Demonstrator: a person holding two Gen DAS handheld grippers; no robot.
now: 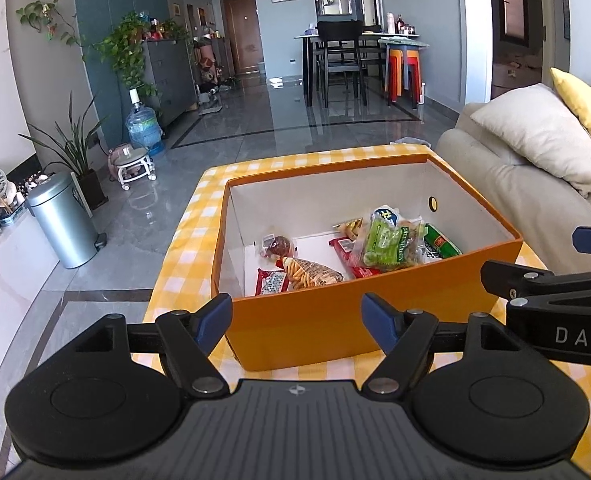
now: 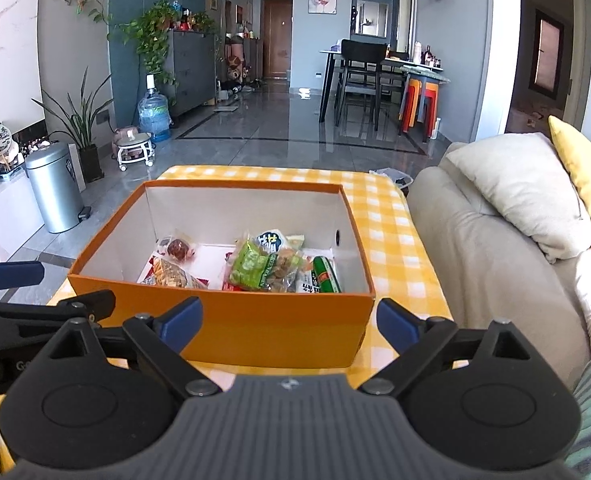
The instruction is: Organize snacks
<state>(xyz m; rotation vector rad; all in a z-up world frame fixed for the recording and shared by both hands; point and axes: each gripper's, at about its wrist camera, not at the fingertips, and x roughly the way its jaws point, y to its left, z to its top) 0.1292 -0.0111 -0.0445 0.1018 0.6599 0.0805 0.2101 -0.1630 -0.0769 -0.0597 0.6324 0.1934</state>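
Observation:
An orange box with a white inside stands on a yellow checked tablecloth; it also shows in the right wrist view. Inside lie several snack packs: a green raisin bag, a cracker pack, a red packet, a round brown snack and a green stick pack. My left gripper is open and empty, just in front of the box's near wall. My right gripper is open and empty, also before the near wall.
A beige sofa with a cream cushion and a yellow cushion is right of the table. A metal bin, plants and a water jug stand on the left. A dining table with chairs is far back.

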